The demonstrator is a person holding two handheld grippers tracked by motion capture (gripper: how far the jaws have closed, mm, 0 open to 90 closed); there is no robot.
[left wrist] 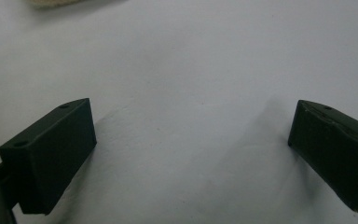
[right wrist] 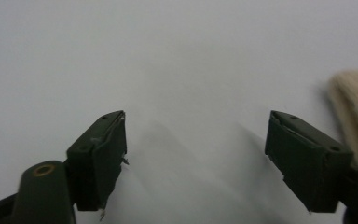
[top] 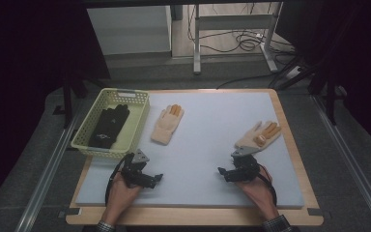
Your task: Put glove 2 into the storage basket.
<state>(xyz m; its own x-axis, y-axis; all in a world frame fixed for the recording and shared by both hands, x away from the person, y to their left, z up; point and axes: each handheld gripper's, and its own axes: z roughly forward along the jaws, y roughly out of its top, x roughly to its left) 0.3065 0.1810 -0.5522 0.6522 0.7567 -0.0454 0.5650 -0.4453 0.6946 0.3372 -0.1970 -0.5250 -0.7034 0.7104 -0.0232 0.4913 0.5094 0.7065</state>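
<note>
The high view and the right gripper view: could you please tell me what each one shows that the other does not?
The high view alone shows the yellow basket holding a black glove, a cream glove mid-mat, and both hands with their grippers. The right gripper view alone shows, close up, the right gripper with its jaws apart and nothing between them. Both show the grey mat and the cream glove near that gripper.

High view: fixed above near table edge, faces forward-down, whole mat. Gripper views: ride low, close over mat. Shared: white mat, cream glove edge.
</note>
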